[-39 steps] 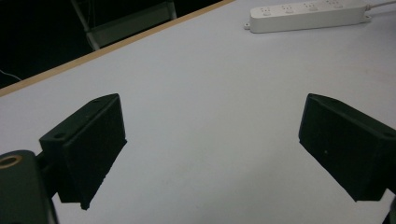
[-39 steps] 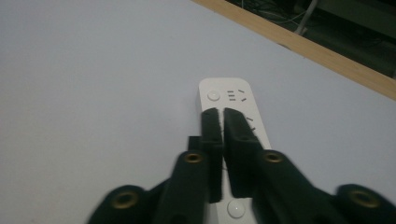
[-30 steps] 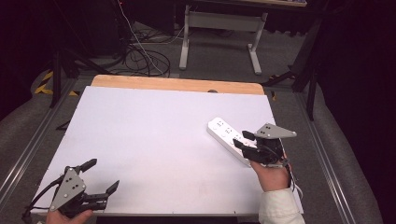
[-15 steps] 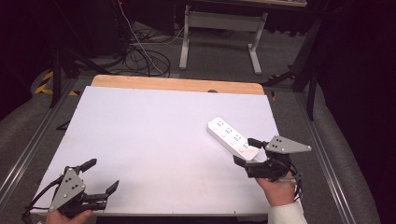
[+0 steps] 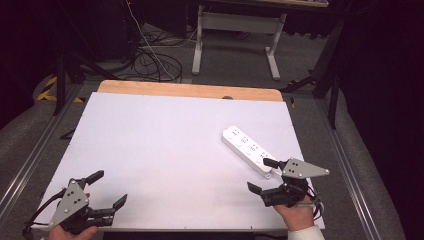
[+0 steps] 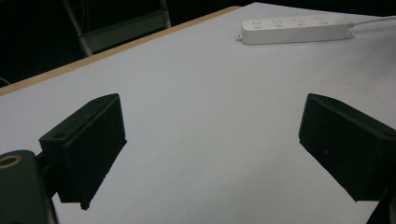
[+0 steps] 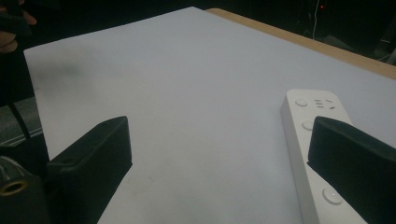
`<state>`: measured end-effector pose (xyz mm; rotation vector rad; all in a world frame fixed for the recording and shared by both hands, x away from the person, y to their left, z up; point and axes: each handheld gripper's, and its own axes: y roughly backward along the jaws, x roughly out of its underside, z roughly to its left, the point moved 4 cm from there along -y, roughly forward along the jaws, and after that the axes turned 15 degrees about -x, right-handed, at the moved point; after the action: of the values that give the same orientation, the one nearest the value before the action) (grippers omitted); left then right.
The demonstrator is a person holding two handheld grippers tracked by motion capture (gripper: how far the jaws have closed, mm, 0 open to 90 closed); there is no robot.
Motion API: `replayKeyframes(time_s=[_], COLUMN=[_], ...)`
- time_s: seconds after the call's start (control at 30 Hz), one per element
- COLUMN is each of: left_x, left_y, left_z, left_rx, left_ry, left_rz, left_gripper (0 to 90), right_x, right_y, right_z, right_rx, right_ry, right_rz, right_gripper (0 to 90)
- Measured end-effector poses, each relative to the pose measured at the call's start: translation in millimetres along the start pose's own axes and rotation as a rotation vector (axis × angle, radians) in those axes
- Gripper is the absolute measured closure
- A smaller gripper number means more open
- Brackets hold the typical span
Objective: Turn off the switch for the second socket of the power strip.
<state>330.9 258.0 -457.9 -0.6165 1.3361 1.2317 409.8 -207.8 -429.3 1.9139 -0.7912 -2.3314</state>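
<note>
A white power strip [image 5: 248,150] lies flat at the right of the white board [image 5: 165,150], slanting toward the near right corner. My right gripper [image 5: 259,175] stands open just behind the strip's near end. Its jaws have just been opening, and the pads press on nothing. In the right gripper view [image 7: 219,158] the strip [image 7: 301,135] runs along the right jaw, which hides part of it. My left gripper [image 5: 111,187] rests open at the near left corner, empty. The left gripper view [image 6: 212,140] has the strip [image 6: 294,29] far off, its cable [image 6: 373,21] trailing right.
A wooden table edge [image 5: 190,90] borders the board at the back. Metal rails [image 5: 30,160] run along both sides. Beyond the table stand a desk frame [image 5: 235,30] and loose floor cables [image 5: 150,60].
My right gripper has drawn back toward the person from the strip's near end and its jaws have spread apart. The strip stays on the board. The left gripper has not moved.
</note>
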Motion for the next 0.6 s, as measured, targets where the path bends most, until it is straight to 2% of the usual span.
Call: replayKeyframes(time_s=[0.1, 0.17, 0.3, 0.6], left_x=[-0.3, -0.3, -1.4, -0.5], left_y=[0.1, 0.4, 1.4, 1.1], left_z=[0.3, -0.9, -0.9, -1.1], left_rx=[0.006, 0.019, 0.031, 0.020], left_ry=[0.003, 0.020, 0.025, 0.004], left_rz=[0.000, 0.005, -0.003, -0.005], left_gripper=[7.8, 7.8, 7.8, 7.8], right_x=[7.3, 12.3, 22.0, 45.4], right_y=[-3.2, -5.0, -7.2, -11.5], right_z=[0.9, 0.2, -1.3, -7.3], right_rx=[-0.014, -0.016, -0.028, -0.028], right_ry=[0.007, -0.005, -0.025, -0.051], right_rz=[0.008, 0.013, 0.000, 0.004], right_gripper=[5.3, 4.1, 3.0, 2.1])
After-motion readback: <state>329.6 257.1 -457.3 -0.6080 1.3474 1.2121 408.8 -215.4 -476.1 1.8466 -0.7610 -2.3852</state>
